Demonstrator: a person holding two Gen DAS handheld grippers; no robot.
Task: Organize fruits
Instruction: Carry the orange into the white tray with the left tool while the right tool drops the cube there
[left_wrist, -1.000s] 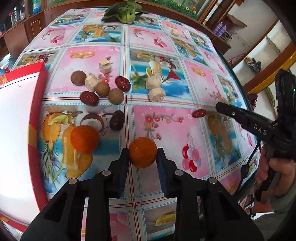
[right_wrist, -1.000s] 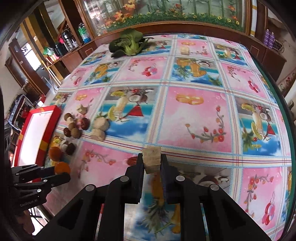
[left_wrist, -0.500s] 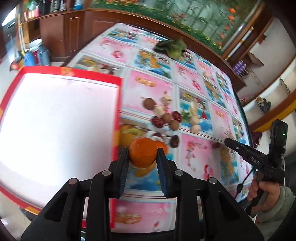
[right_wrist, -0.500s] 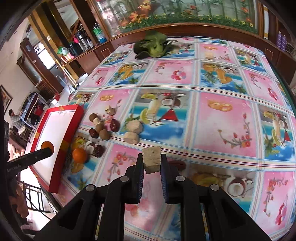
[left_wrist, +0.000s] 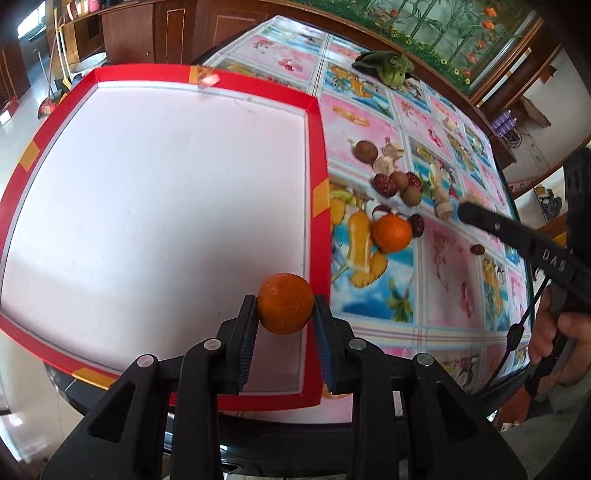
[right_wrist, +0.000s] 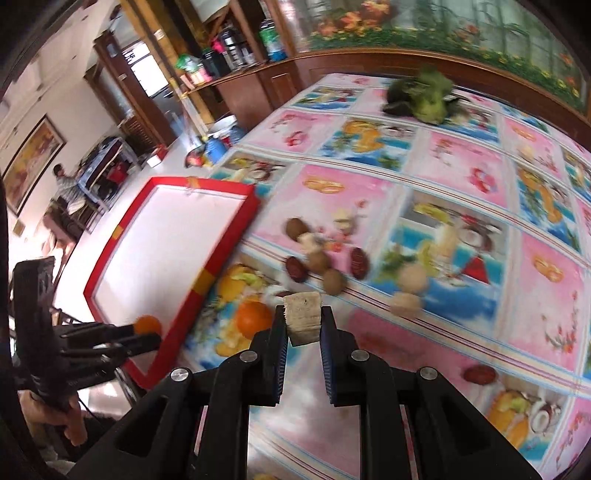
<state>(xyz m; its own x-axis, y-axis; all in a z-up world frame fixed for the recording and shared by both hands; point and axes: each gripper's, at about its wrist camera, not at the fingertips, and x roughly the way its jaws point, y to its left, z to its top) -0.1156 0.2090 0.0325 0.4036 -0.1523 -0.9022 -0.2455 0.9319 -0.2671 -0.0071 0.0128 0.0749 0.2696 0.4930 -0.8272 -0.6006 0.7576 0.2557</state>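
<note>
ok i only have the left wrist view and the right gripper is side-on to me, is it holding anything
observer: yes, the right gripper is shut on a pale tan, roughly cube-shaped chunk.
operator: is that chunk over the tray
observer: it doesn't look so. in the right wrist view it shows against the tablecloth, and the red tray lies off to its left.
operator: anything past the tray i should know about
observer: a person is in the room beyond the tray, by a small table, well away from both grippers.
</note>
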